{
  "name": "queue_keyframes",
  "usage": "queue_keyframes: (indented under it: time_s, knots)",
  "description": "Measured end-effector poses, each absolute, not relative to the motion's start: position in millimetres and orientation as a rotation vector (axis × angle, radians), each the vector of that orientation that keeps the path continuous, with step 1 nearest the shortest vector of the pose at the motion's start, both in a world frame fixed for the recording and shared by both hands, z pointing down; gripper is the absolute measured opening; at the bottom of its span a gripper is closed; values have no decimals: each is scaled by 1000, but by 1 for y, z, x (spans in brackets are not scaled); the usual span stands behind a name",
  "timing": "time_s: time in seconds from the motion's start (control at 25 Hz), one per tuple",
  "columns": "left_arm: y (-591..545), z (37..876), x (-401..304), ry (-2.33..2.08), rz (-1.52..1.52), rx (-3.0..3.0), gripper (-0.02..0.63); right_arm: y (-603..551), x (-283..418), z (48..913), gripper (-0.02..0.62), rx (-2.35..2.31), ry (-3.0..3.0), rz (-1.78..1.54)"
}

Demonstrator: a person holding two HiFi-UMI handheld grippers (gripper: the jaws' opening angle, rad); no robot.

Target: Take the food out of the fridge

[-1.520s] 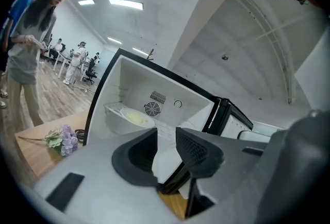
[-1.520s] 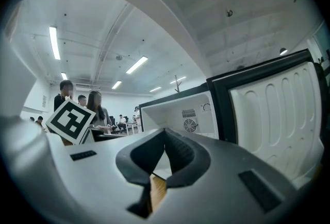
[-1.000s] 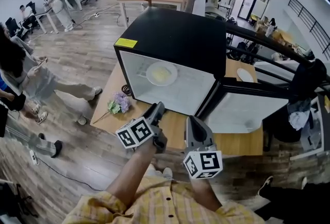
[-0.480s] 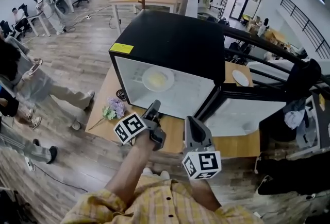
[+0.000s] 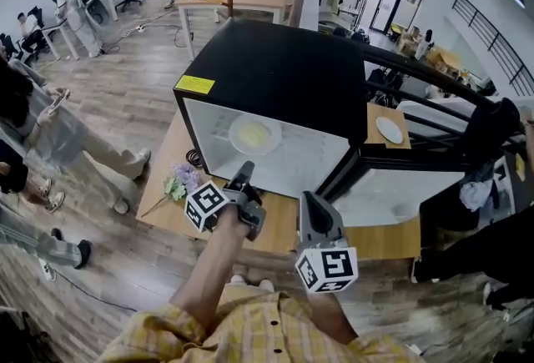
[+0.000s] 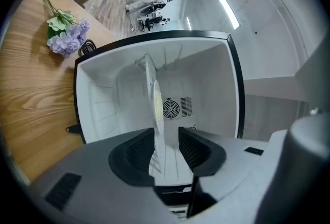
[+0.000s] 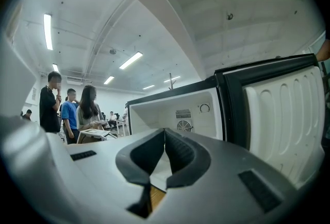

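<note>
Plate of food [image 5: 254,134] on the shelf inside the open fridge [image 5: 275,69], at 12 o'clock from the nearer left gripper [image 5: 244,179], whose empty jaws, just opening wider, frame its rim edge-on; right gripper [image 5: 314,207] closed, empty.

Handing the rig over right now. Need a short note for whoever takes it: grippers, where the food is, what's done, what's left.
Left gripper: jaws open, have just been opening, nothing between them; at the fridge opening, aimed inside.
Right gripper: jaws shut, empty, outside the fridge beside the left.
Things: fridge on the table, door swung open; plate of food inside, untouched.
Done: door open.
Left: reach in, grip the plate, bring it out.
</note>
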State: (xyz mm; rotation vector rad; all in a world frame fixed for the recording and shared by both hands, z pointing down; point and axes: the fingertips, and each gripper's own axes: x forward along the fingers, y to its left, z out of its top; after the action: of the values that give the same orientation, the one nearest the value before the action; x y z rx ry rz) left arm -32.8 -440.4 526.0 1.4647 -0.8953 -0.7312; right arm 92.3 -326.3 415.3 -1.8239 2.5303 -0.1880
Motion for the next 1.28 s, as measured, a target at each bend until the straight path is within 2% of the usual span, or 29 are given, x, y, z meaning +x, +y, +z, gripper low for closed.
queue_keyframes:
  time_s: [0.68,1.04,1.16,1.28]
  knots:
    - [-492,556,-41,-946,-763,1328,137,-338,98,425,8,-1853,2504,-255]
    - [-505,566,-34,-924,-759,1282,115,-345,104,424,8,-1866,2481,-263]
    - [-509,563,-36,-932,-770,1274,99,-345,106,423,8,-1874,2475,-267]
    - [-510,560,-37,-945,-786,1267,47,-344,108,424,8,-1876,2469,-266]
